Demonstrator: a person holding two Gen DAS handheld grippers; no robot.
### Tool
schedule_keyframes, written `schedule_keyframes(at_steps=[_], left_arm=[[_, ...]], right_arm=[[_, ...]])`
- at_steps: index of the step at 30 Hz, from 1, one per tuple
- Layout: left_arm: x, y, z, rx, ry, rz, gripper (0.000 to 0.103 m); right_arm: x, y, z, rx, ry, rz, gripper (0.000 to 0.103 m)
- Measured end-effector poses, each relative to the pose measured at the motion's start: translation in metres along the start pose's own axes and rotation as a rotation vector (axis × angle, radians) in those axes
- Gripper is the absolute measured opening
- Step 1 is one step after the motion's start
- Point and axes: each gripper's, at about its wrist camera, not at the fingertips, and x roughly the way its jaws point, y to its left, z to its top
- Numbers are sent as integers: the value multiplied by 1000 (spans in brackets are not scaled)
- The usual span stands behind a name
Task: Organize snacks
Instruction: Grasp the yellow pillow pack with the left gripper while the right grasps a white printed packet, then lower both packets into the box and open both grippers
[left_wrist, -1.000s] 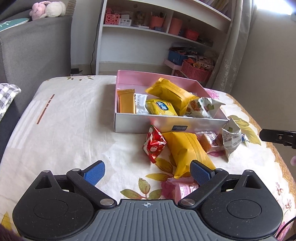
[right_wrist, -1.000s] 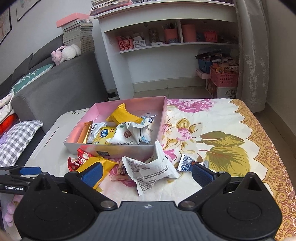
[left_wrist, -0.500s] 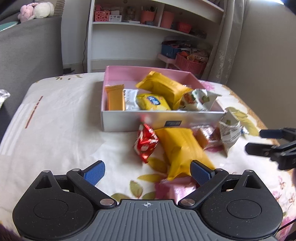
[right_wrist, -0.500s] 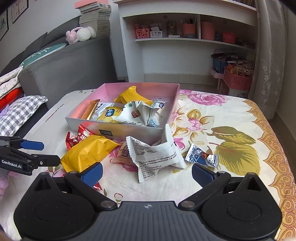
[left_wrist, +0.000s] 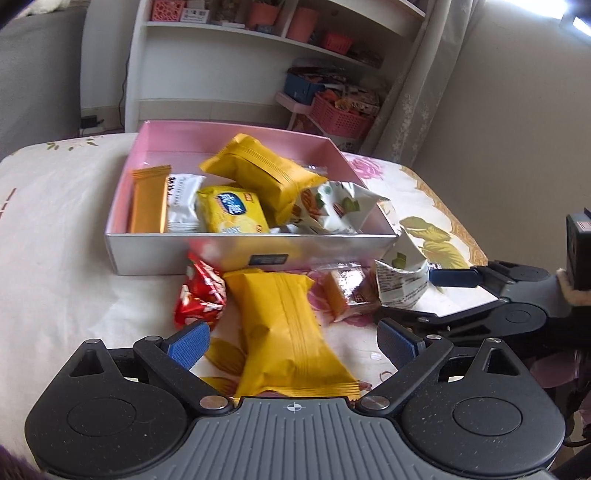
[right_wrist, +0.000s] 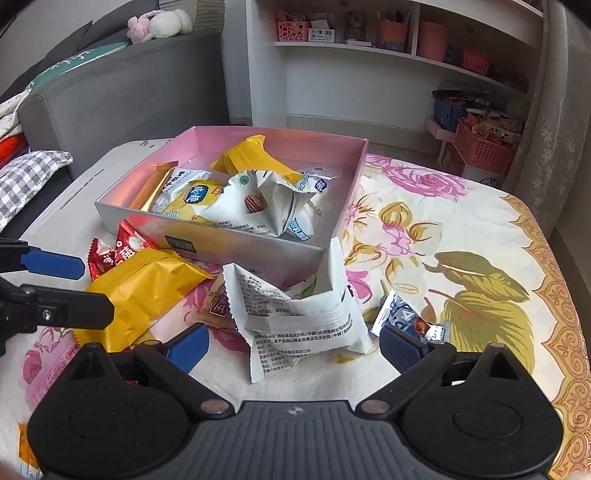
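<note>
our left claw (left_wrist: 293, 343) stands wide, its jaws just having been closing a little, and the long yellow packet (left_wrist: 286, 328) lies between the blue pads (left_wrist: 188, 345) without either pad pressing on it. just beside that packet, on its left, sits the red packet (left_wrist: 199, 295), and on its right a small brown-and-clear snack (left_wrist: 345, 291). our right claw (right_wrist: 295, 345) is wide as well, its jaws also just having been closing slightly, with the crumpled white wrapper (right_wrist: 299, 321) between its pads, which do not grip it. a small blue-and-silver sweet (right_wrist: 408, 319) lies just beside the right-hand pad.

beyond both claws stands the pink box (left_wrist: 236, 134) with its silver front wall, all the loose snacks lying against or near that wall. inside we see an orange bar (left_wrist: 147, 203) at the left, a white packet (left_wrist: 181, 203) touching it, a yellow biscuit pack (left_wrist: 232, 214), a big yellow packet (left_wrist: 262, 173) tilted on top of the others, and a white-and-green wrapper (left_wrist: 340, 210) at the right.

everything rests on a desk under a flowered cloth (right_wrist: 461, 240). behind stand white shelves (right_wrist: 369, 48) and a grey sofa (right_wrist: 122, 85).
</note>
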Motion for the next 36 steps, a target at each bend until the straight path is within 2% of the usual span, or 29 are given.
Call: schedule_keyframes(at_steps=[7,10,14,16,20,26,36], left_arm=[[15,-6,4,-12,47,-5,83],[19,-6,6,-22,61,10,75],[20,-2,6,-46,81,28,54],[20,2,6,-66,85,23,53],[17,9,6,-98,86,15,44],[12,20,7,-167,90,-10,38],[0,22,9,-180,84,-16,37]], right_arm=[[11,-1,6,6,31,8,76],[12,1,8,-1,29,9,75],[10,2,9,-16,24,14,70],[8,4,9,-28,20,12,68],[4,5,10,-40,16,8,62],[-4,2,11,-24,16,32,59],[-19,-7,11,60,29,83,57]])
